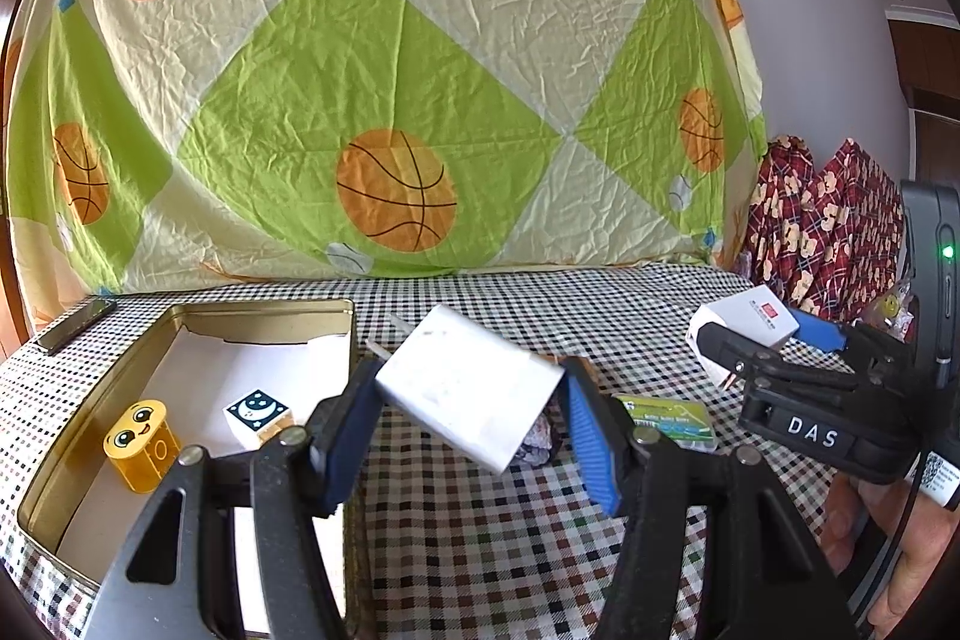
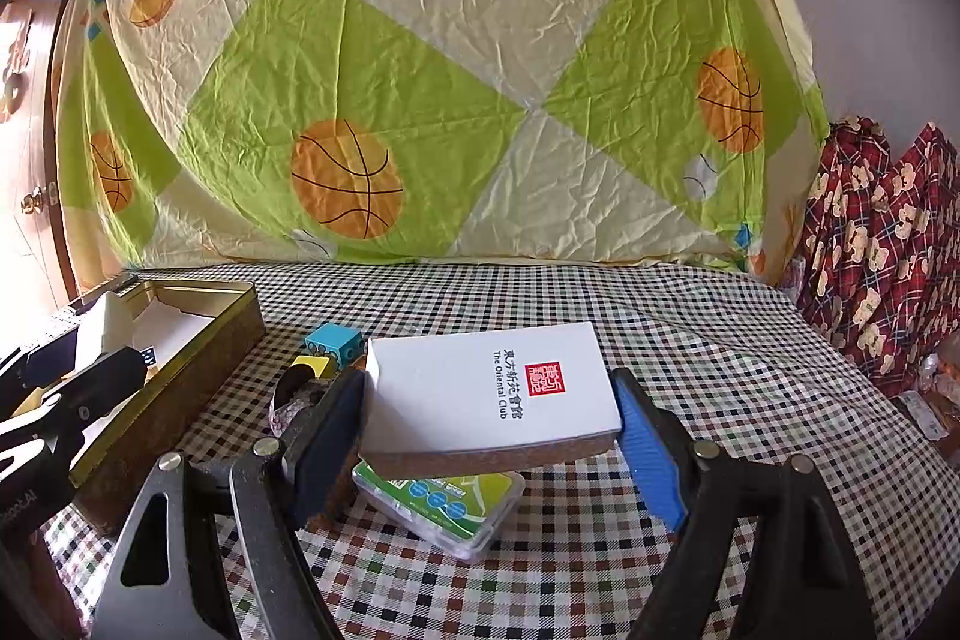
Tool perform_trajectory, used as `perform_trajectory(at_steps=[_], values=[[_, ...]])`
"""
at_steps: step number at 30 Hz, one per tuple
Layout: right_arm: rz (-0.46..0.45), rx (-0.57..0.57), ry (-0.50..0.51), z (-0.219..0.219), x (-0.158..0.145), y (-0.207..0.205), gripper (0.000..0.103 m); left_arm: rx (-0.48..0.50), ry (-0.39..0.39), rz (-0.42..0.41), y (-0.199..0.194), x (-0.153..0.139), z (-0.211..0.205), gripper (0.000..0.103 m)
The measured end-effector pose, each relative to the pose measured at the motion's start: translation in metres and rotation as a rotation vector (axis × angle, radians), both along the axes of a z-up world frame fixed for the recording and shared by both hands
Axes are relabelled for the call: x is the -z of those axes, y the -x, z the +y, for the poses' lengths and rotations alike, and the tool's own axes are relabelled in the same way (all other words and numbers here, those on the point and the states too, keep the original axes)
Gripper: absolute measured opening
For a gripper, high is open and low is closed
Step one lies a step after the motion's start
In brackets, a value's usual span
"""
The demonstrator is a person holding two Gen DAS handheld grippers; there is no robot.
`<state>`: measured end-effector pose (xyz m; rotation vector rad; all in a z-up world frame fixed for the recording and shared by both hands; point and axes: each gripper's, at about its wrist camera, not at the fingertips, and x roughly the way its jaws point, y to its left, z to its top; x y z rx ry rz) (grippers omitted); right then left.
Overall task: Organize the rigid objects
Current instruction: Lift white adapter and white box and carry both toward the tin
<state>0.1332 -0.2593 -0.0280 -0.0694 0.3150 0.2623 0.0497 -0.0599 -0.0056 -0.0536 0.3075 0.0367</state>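
The left gripper (image 1: 471,436) has its fingers squeezed on a white plastic plug block (image 1: 468,391), holding it tilted in the air just beside the open gold metal tin (image 1: 90,400). The right gripper (image 2: 492,436) has its fingers pressed on both sides of a flat white card box (image 2: 489,391), held above the checked cloth of the bench (image 2: 720,340) and over a small clear case with a green label (image 2: 444,511).

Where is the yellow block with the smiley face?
In the left wrist view, the yellow smiley block stands inside the gold tin at the lower left, beside the moon-face cube.
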Motion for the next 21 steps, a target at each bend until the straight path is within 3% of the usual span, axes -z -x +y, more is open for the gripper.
perform_trajectory(at_steps=[21], values=[[-0.078,-0.008,-0.023,-0.004,-0.005,0.014,0.082,-0.015,-0.015,-0.085,0.015,-0.005,-0.001,0.059]])
